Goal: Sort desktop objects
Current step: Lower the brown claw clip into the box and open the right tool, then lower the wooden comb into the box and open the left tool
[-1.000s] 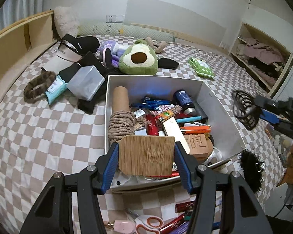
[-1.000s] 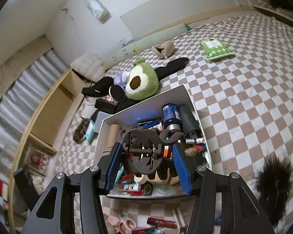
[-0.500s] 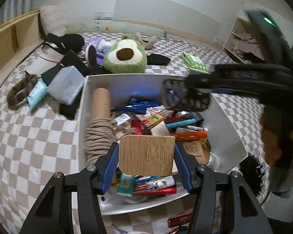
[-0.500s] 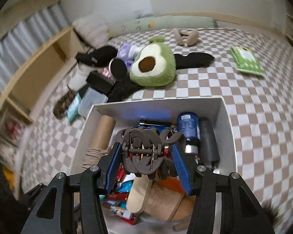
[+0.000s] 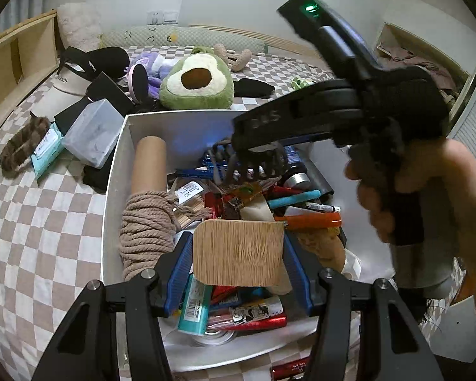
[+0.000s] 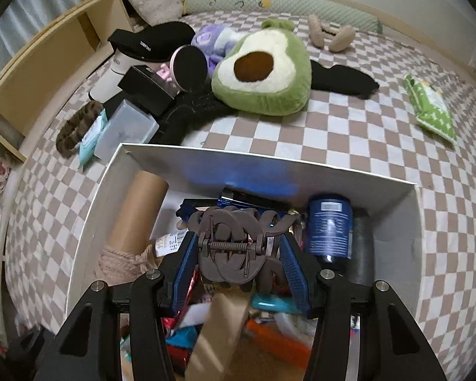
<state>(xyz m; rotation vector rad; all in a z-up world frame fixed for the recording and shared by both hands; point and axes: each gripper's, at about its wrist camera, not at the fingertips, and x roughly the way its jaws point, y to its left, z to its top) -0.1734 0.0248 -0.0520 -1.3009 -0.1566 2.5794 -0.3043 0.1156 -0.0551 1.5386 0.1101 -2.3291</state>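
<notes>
A dark hair claw [image 6: 238, 247], pinched in my right hand-held gripper [image 6: 238, 273], hangs over the crowded white box [image 5: 114, 187] on the bed, while only the left view shows my left hand-held gripper [image 5: 238, 254] clamping a wooden board [image 5: 238, 252].

an avocado plush [image 6: 265, 73] and green wipes pack [image 6: 430, 106] lie on the checkered bedspread [image 6: 349, 130].
</notes>
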